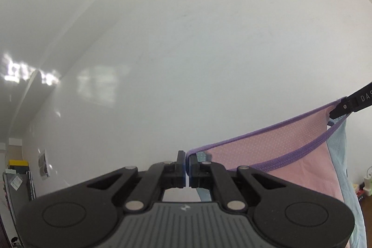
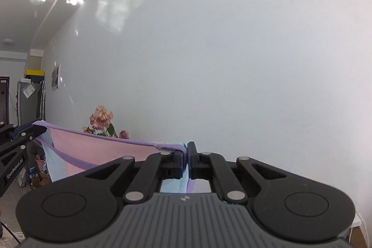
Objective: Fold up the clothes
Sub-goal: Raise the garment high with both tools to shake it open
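From the left wrist view, the left gripper (image 1: 186, 169) has its jaws pressed together on one top corner of the garment (image 1: 290, 155), a pink dotted piece with a purple band (image 1: 302, 151) along its upper edge and pale blue panels hanging below. The purple edge runs taut up and to the right to the right gripper (image 1: 334, 113), whose tip pinches the far corner near the frame's right border. The cloth hangs in the air, clear of any surface. Ahead and to the left is only a bare white wall (image 1: 186, 50), so that side is open. Low at the right edge sits some small clutter (image 1: 366, 185), too blurred to name.

From the right wrist view, the right gripper (image 2: 187, 160) is clamped shut on the garment's (image 2: 104, 150) corner, blue and purple cloth showing between and under the jaws. The top edge stretches left, sagging slightly, to the left gripper (image 2: 34, 129), which is closed on the opposite corner. Behind the cloth stand faded pink flowers (image 2: 102, 120); further left are a grey fridge (image 2: 28, 104) and boxes on the floor (image 2: 37, 180). The wall (image 2: 232, 62) to the right is bare.
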Demonstrator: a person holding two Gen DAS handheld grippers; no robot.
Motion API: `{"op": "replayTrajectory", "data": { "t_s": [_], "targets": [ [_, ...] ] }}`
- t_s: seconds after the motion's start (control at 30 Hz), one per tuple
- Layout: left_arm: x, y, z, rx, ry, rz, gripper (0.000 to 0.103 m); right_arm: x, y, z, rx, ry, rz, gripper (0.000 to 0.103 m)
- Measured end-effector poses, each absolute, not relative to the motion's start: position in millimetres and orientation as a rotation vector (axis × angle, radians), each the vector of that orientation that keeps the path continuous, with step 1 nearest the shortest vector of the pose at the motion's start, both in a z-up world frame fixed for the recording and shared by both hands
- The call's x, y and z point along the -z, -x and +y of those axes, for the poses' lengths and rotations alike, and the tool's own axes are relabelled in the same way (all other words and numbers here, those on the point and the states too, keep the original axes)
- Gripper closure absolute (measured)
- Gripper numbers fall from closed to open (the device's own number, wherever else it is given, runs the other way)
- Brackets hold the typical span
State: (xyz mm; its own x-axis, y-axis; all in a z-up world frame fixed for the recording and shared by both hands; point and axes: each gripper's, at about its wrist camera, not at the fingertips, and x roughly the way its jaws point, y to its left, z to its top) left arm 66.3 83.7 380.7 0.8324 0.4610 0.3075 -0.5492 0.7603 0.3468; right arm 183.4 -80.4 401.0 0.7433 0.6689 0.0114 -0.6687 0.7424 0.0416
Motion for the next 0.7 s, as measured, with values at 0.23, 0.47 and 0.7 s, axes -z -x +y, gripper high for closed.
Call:
{"op": "replayTrajectory", "data": {
  "t_s": [0.23, 0.47, 0.7],
  "targets": [
    [-408.5, -63.0, 69.4, -0.594, -0.46, -0.199, 0.101, -435.5, -167.6, -82.8, -0.69, -0.051, -0.038, 0.1],
    [-407.2, -76.8, 83.7, -0.579, -0.445, -0.137, 0.101, -445.7, -177.7, -64.6, -0.666, -0.019, -0.025, 0.1],
    [-387.2, -123.7, 134.7, -0.588, -0.412, -0.06, 0.101, -434.9, -223.9, -1.4, -0.653, 0.026, 0.044, 0.1]
  ]
}}
